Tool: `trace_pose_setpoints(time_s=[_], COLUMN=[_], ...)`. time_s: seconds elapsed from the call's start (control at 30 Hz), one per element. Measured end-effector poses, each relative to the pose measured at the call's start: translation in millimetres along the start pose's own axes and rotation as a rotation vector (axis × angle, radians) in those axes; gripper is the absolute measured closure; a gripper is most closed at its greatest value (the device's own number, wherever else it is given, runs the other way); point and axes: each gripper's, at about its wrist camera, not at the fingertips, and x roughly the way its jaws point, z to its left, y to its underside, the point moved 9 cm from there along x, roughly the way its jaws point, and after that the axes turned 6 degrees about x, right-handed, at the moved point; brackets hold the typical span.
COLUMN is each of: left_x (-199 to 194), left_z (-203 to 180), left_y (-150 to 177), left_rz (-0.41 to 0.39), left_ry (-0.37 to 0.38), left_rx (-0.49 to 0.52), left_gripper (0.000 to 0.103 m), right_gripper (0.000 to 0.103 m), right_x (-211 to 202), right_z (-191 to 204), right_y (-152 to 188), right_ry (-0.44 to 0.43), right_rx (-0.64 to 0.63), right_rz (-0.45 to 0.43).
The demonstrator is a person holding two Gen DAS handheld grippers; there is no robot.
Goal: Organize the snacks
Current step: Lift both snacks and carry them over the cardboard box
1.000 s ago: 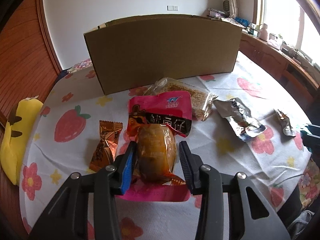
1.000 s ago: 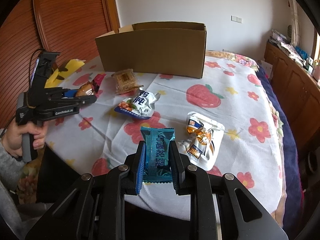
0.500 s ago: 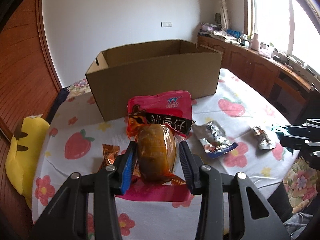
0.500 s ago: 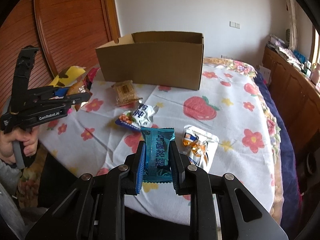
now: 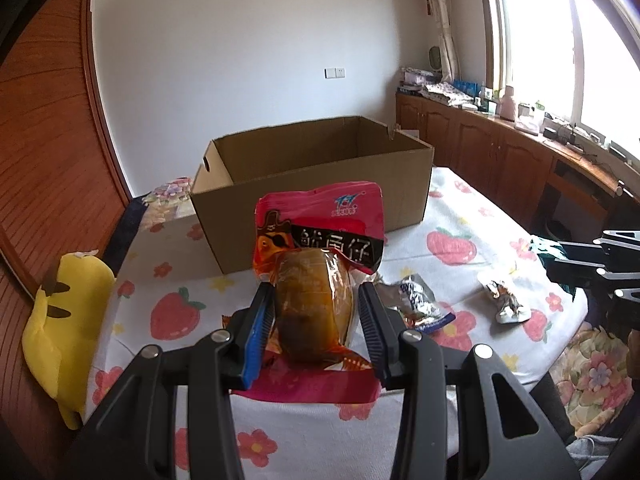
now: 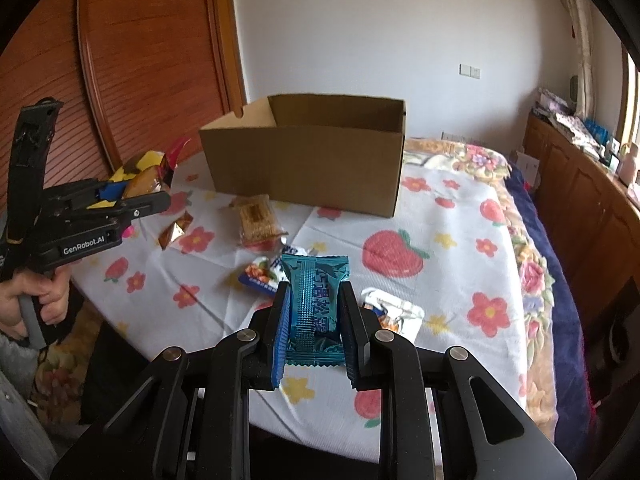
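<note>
Room: bedroom with white walls, a wooden sliding door on one side, low cabinets under a bright window on the other.
Surface: bed (image 6: 460,216) under a strawberry-and-flower cover, and it carries everything — no worktop in sight.
Box: open cardboard box (image 5: 316,176) stands at the far side of the bed, top open, nothing visible inside from these angles.
Loose snacks: cracker packet (image 6: 258,220), orange candy wrapper (image 6: 174,232), blue-and-white pouch (image 6: 262,272) and white pouch (image 6: 396,314) lie between the claws and the box.
Left claw: left claw (image 5: 316,320) is clenched on the red snack bag (image 5: 320,248), clear window bulging between the jaws, bag's long axis pointing away towards the box.
Right claw: right claw (image 6: 314,320) is clamped on the teal snack packet (image 6: 316,300), packet standing lengthwise along the fingers.
Key relation: box lies straight ahead of both claws and beyond them; both packets hang above the cover, short of the rim.
Nearer hand: the left looks closer, with the box filling more of its view.
Next call: likely carry forward over the near wall, then let go.
</note>
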Motion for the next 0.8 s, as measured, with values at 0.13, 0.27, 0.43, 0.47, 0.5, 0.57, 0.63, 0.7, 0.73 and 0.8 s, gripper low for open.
trace_pose_setpoints(time_s=[0.13, 0.27, 0.43, 0.47, 0.5, 0.57, 0.63, 0.7, 0.73, 0.8], left_x=[-11.1, -21.1, -27.4, -28.2, -28.3, -28.6, -27.3, -24.9, -24.3, -19.9], left_z=[7.3, 16.0, 26.1, 28.1, 29.8, 32.0, 34.2, 36.5, 36.4, 38.5], left_y=[-17.8, -39.9, -66.7, -71.1, -76.3, -83.1, -90.3, -97.6, -99.7, -105.3], left_rz=[-0.041, -0.084, -0.123, -0.128, -0.134, -0.143, -0.151, -0.159, -0.161, -0.162], left_ry=[-0.019, -0.027, -0.032, -0.032, -0.032, -0.031, -0.030, -0.033, -0.034, -0.030], left_rx=[-0.013, -0.022, -0.021, -0.020, -0.019, -0.020, -0.020, -0.016, -0.016, -0.018], left_gripper=[0.062, 0.062, 0.062, 0.062, 0.062, 0.062, 0.062, 0.062, 0.062, 0.062], right_gripper=[0.082, 0.082, 0.082, 0.082, 0.082, 0.082, 0.082, 0.082, 0.082, 0.082], right_x=[-7.1, -15.7, -26.2, -27.7, -30.1, -32.2, -33.0, -32.2, -32.4, -31.8], right_z=[1.9, 4.1, 8.3, 8.5, 10.0, 11.3, 12.9, 15.5, 16.2, 18.6], right_y=[-17.4, -41.4, -77.3, -82.2, -91.1, -102.0, -114.4, -125.2, -127.5, -137.0], right_ry=[-0.006, -0.010, -0.013, -0.014, -0.015, -0.018, -0.025, -0.031, -0.034, -0.046], right_rx=[-0.015, -0.036, -0.065, -0.068, -0.074, -0.081, -0.088, -0.094, -0.097, -0.102], right_rz=[-0.028, -0.068, -0.123, -0.131, -0.145, -0.162, -0.177, -0.190, -0.194, -0.207])
